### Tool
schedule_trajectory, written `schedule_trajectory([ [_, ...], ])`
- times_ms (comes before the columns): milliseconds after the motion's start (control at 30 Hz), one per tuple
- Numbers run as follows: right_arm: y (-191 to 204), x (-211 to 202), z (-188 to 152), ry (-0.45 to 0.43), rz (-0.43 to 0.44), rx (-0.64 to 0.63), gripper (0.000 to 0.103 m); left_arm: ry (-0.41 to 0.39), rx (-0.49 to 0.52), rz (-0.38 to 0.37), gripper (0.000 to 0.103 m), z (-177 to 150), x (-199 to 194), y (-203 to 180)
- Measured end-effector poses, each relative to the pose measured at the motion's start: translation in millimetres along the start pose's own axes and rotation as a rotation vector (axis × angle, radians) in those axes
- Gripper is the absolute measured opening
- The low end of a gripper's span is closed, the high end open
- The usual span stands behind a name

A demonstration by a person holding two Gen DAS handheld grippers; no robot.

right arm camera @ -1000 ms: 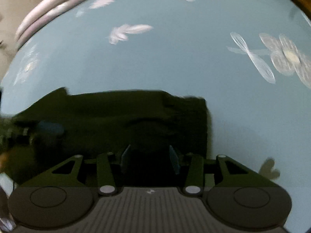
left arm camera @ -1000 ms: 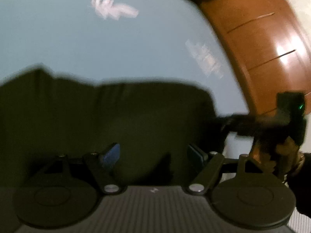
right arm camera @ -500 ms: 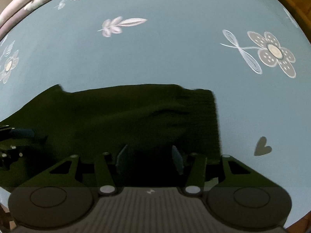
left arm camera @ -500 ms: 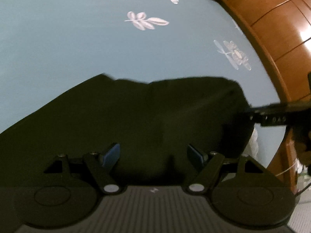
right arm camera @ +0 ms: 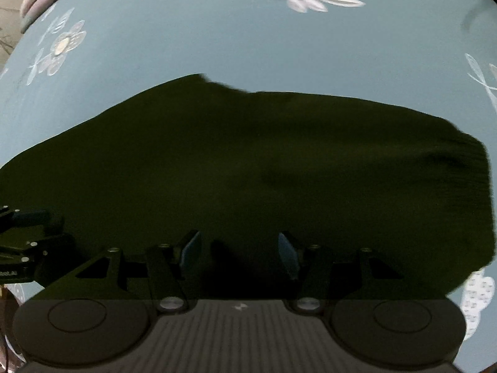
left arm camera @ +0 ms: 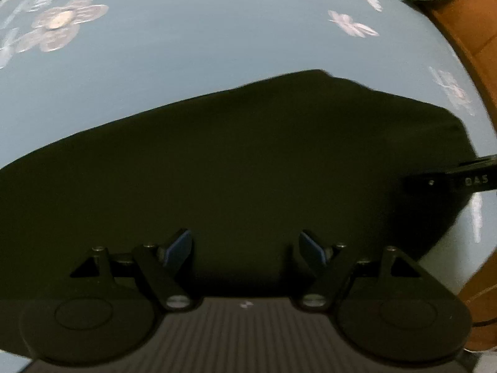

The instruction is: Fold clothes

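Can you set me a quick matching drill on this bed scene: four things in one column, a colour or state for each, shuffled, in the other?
Things:
1. dark olive-green knit garment
2. light blue flower-printed bedsheet
3. brown wooden bed frame
4. left gripper

States:
A. glossy brown, at the bed's edge
B. jaws apart, nothing pinched
C. lying spread on the sheet
D. pale blue with white flowers

Pairs: 1-C, 2-D, 3-A, 4-B

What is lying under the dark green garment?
The dark green garment lies on a light blue sheet printed with flowers and leaves. The sheet shows all around the garment; the part directly beneath is covered and cannot be seen.
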State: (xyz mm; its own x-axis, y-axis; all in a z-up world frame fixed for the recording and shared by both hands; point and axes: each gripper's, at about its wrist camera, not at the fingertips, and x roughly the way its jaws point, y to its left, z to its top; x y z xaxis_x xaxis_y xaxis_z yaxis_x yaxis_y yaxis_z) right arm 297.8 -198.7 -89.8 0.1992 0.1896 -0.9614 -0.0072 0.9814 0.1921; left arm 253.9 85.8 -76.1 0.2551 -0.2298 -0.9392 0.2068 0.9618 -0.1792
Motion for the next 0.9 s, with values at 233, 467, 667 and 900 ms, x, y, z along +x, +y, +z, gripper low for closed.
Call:
schedule_trajectory([
  [233, 38.9, 25.1, -28.7, -0.045, -0.075, -0.076, 0.068, -0.01, 0.008, 0.023, 0.076, -42.6, 10.0, 28.0],
  [467, 49.7, 24.8, -27.9, -0.053, -0.102, -0.06, 0.073, -0.055, -0.045, -0.031, 0.081, -51.7, -0.1, 48.4],
  [667, 74.1, 10.4, -15.6, -0.088, -0.094, -0.085, 0.073, -0.145, -0.204, 0.062, 0.081, -54.8, -30.9, 102.8],
  [900, 117.5, 4.7, -4.5, -0.123, -0.053, -0.12, 0.073, -0.103, -0.39, 0.066, 0.079, -78.3, -15.6, 159.6],
])
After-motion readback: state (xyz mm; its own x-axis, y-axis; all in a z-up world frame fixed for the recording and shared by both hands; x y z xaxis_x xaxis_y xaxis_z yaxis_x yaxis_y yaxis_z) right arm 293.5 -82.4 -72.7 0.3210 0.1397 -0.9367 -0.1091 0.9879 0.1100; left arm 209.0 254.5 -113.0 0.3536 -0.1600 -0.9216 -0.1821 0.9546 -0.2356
